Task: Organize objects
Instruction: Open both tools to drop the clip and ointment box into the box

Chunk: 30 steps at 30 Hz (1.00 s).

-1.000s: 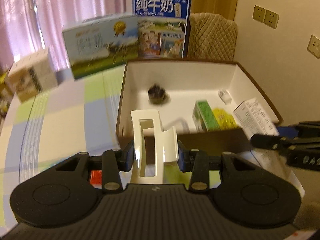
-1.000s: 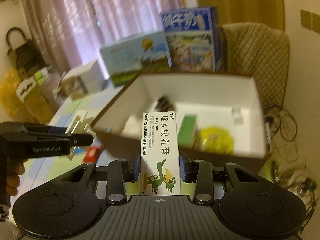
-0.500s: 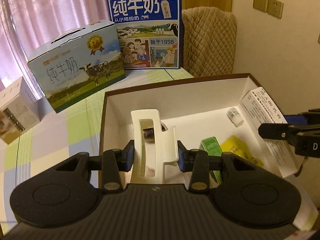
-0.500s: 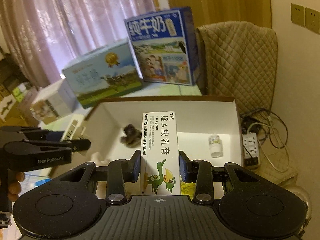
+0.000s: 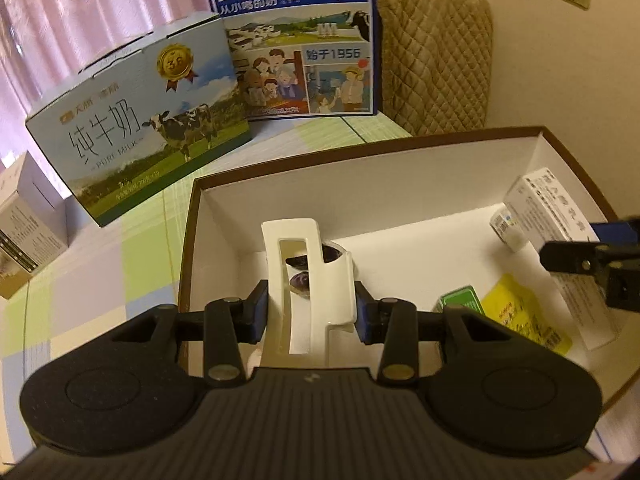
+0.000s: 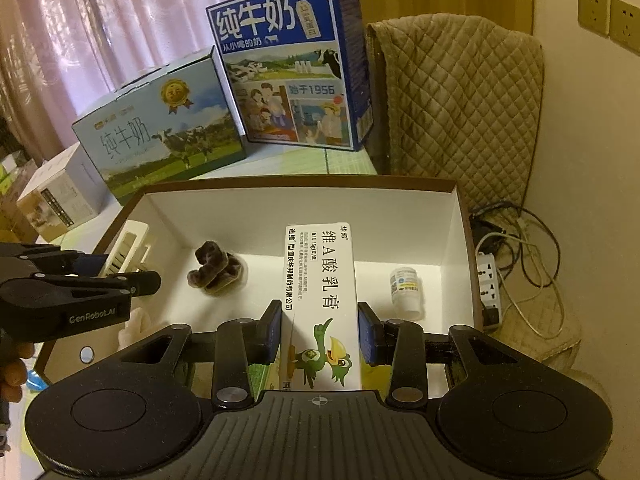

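Ointment carton (image 6: pixel 320 300) sits pinched in the right tool (image 6: pixel 319 332), its long axis running straight ahead along the fingers, the printed face up and the far end aimed at the back wall of the open box (image 6: pixel 256 216). The left tool (image 5: pixel 308 312) clamps a white hair clip (image 5: pixel 306 280), also lengthwise along the fingers, its far end pointing into the box. Both held things hang over the box's white interior. Inside lie a dark brown scrunchie (image 6: pixel 216 270), a small white bottle (image 6: pixel 406 290), a green packet (image 5: pixel 462 300) and a yellow packet (image 5: pixel 520 312). The box stands on a desk (image 5: pixel 132 264) with a pastel checked cover. Behind it stand 2 milk cartons (image 6: pixel 160 128) before pink curtains (image 6: pixel 100 20); a quilted chair (image 6: pixel 456 104) stands by the cream wall.
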Each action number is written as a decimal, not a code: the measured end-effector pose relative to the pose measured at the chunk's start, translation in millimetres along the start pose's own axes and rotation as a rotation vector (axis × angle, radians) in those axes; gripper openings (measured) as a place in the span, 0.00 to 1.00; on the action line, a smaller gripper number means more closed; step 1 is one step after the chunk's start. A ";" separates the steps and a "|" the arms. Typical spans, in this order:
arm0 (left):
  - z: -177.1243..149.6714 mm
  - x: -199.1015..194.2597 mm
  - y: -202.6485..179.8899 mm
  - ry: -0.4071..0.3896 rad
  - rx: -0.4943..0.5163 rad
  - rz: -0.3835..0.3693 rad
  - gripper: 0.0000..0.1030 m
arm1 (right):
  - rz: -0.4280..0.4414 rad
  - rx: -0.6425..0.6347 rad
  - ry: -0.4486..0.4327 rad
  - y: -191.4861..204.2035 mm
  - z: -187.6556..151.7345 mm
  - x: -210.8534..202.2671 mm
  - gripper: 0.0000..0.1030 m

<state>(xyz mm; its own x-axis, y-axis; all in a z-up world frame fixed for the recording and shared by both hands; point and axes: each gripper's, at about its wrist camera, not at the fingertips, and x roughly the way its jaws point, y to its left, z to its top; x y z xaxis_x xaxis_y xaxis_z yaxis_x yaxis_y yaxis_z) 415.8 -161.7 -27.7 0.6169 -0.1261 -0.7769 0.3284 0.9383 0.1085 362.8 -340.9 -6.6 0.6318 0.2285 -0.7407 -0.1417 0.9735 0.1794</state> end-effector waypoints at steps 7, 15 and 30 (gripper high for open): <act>4.2 -2.6 2.3 -0.041 -0.015 0.003 0.53 | 0.008 0.013 0.007 -2.7 0.3 1.0 0.34; 1.5 -6.9 7.6 -0.034 -0.017 0.003 0.63 | 0.010 0.027 0.014 -1.6 1.9 3.4 0.34; -3.7 -24.1 14.0 -0.039 -0.043 -0.032 0.85 | 0.056 0.085 -0.095 -2.8 16.7 -12.4 0.38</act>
<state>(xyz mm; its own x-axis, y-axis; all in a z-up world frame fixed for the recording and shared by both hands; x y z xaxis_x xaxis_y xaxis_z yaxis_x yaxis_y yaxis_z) 402.9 -144.4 -9.8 0.6346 -0.1675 -0.7545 0.3175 0.9465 0.0569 368.0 -346.6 12.9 0.6948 0.2769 -0.6638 -0.1164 0.9540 0.2761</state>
